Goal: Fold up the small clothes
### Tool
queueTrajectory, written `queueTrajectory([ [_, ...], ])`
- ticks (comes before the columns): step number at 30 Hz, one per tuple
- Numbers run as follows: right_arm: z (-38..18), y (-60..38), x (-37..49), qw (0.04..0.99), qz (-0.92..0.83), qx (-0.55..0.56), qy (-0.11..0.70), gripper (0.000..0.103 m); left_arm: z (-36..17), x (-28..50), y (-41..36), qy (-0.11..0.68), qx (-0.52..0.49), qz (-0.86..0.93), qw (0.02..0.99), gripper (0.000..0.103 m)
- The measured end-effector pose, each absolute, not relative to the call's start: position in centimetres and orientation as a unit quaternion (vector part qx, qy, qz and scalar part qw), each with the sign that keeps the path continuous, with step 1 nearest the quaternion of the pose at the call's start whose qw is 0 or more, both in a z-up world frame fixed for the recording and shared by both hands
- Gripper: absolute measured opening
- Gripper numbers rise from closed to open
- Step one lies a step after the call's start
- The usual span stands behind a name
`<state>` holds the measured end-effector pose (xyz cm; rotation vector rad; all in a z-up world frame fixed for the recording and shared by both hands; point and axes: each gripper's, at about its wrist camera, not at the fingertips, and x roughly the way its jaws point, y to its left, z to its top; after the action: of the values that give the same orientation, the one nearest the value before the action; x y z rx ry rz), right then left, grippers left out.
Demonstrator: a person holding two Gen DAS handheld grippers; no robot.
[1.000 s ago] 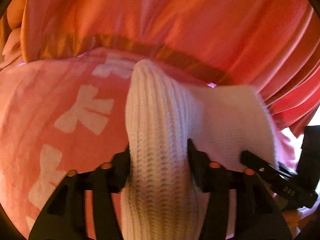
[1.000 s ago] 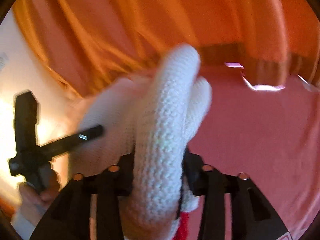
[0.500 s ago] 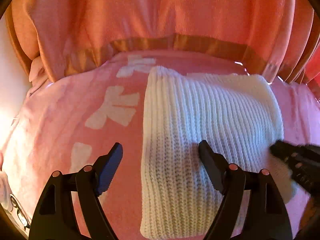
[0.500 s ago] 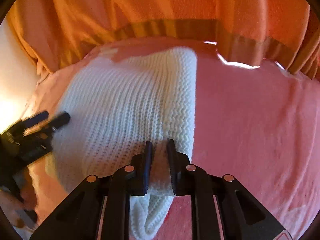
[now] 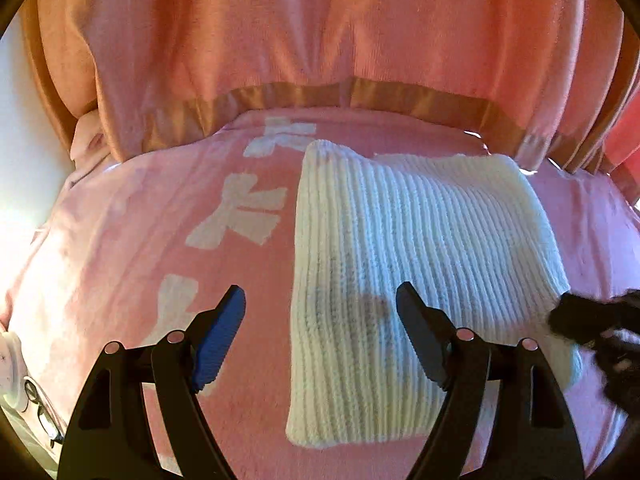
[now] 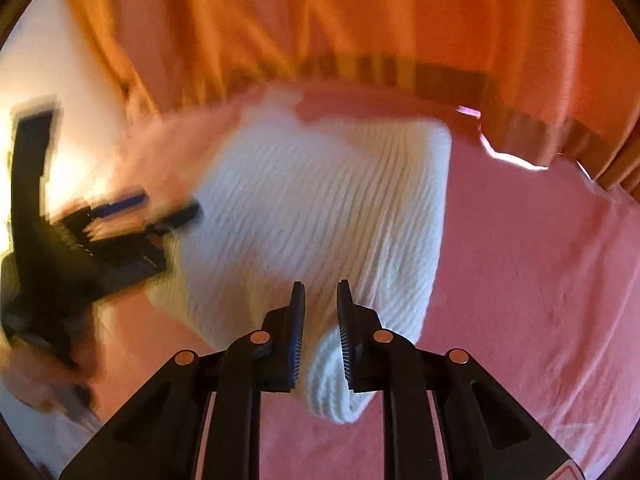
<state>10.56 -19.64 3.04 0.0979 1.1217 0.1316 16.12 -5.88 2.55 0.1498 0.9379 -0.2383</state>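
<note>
A white ribbed knit garment (image 5: 400, 264) lies folded into a rectangle on the pink blanket (image 5: 120, 248). My left gripper (image 5: 320, 300) is open and empty, hovering over the garment's near left part. In the right wrist view the garment (image 6: 320, 208) lies flat, with its near corner bunched between the fingers. My right gripper (image 6: 320, 300) is narrowly parted around that corner; the corner looks slack. The left gripper (image 6: 120, 232) shows blurred at the garment's left edge. The right gripper (image 5: 592, 320) shows blurred at the garment's right edge.
The pink blanket has white bow patterns (image 5: 244, 212). An orange-pink curtain with a brown band (image 5: 320, 96) hangs along the far side. A white wall (image 6: 48, 64) is at the left. Small white objects (image 5: 12, 360) lie at the blanket's left edge.
A second ago both grippers were shut on the lifted garment. The garment was laid flat. The left gripper opened and drew back. The right gripper's fingers have parted slightly.
</note>
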Motion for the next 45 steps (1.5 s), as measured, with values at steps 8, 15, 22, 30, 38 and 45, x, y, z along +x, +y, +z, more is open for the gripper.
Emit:
queueTrajectory([
  [8,3.5,-19.5,10.7,0.848,0.055,0.032,0.526,0.012,-0.7,14.1,-5.4,0.464,0.163,-0.135,0.860,0.078],
  [15,3.4,-21.4,11.4,0.846,0.057,0.068,0.526,0.011,1.8,14.2,-3.9,0.462,0.115,-0.144,0.867,0.077],
  [22,4.9,-23.6,16.4,0.878,0.026,0.118,0.464,0.015,4.4,19.1,-5.8,0.438,0.051,-0.139,0.887,0.083],
  [30,2.8,-25.4,17.1,0.866,-0.004,0.131,0.483,0.015,0.1,21.7,-8.0,0.472,0.048,-0.107,0.874,0.084],
  [38,0.1,-23.1,12.6,0.848,-0.010,0.048,0.528,0.021,1.2,20.1,-8.3,0.462,0.066,-0.109,0.878,0.083],
  [45,6.6,-22.6,10.1,0.884,0.013,0.060,0.464,0.021,3.7,16.7,-7.7,0.446,0.080,-0.115,0.884,0.083],
])
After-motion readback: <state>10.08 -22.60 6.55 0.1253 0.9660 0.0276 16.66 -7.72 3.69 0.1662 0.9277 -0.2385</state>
